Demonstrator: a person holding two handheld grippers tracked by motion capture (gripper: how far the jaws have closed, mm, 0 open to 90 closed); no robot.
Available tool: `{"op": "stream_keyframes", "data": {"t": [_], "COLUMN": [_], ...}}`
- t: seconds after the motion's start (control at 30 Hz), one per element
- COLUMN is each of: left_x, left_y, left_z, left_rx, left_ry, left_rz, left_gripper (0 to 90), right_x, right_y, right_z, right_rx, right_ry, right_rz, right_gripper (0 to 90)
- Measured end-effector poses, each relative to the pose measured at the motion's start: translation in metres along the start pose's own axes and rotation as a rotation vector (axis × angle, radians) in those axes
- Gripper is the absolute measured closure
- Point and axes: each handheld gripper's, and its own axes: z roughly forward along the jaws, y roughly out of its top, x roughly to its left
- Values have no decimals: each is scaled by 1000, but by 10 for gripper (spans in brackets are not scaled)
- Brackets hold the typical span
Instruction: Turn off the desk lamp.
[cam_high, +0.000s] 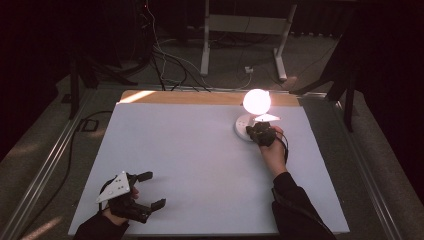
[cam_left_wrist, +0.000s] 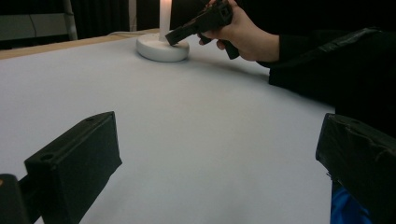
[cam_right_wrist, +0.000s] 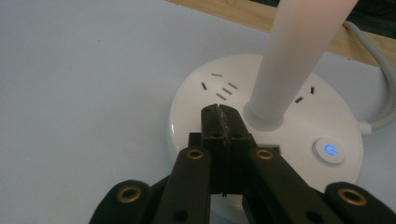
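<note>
So the lamp (cam_high: 252, 117) sits toward the far right of the white worktop (cam_high: 200, 165), close to the wooden back edge, and it's lit, globe (cam_high: 257, 101) glowing bright. Makes sense it's parked back there, since its cord (cam_right_wrist: 380, 60) runs off behind the edge toward the cables on the floor. The right hand-held gripper (cam_right_wrist: 219, 114) has its jaws pinched fully together with nothing between them, and the closed tip rests on or just above the round white base (cam_right_wrist: 205, 100), right beside the stem (cam_right_wrist: 292, 60). My guess is the jaws are clamped so they work like a single poking finger, which is what you'd want for pressing a switch. The glowing blue power button (cam_right_wrist: 329, 150) is a bit off to the side of the tip though, so I can't tell if it's lining up for a press or backing away from one. Meanwhile the left hand-held gripper (cam_high: 145, 192) is parked at the near left corner with jaws spread wide, holding nothing, well apart from the lamp. Looks like it's just staying out of the way since this seems like a one-hand job.
</note>
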Motion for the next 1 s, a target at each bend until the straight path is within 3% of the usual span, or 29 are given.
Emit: {"op": "stream_keyframes", "data": {"t": [0.1,0.3,0.53,1.0], "left_x": [0,1,0,0], "left_y": [0,0,0,0], "left_z": [0,0,0,-1], "left_rx": [-2,-1,-1,-2], "left_ry": [1,1,1,-1], "left_rz": [-2,-3,-2,-5], "left_gripper": [5,5,5,5], "right_x": [2,3,3,2], "right_y": [3,14,24,14], "right_z": [0,-10,-20,-12], "right_rx": [16,-33,-54,-32], "right_ry": [-8,28,26,26], "right_rz": [-12,15,5,21], "right_gripper": [896,896,896,896]}}
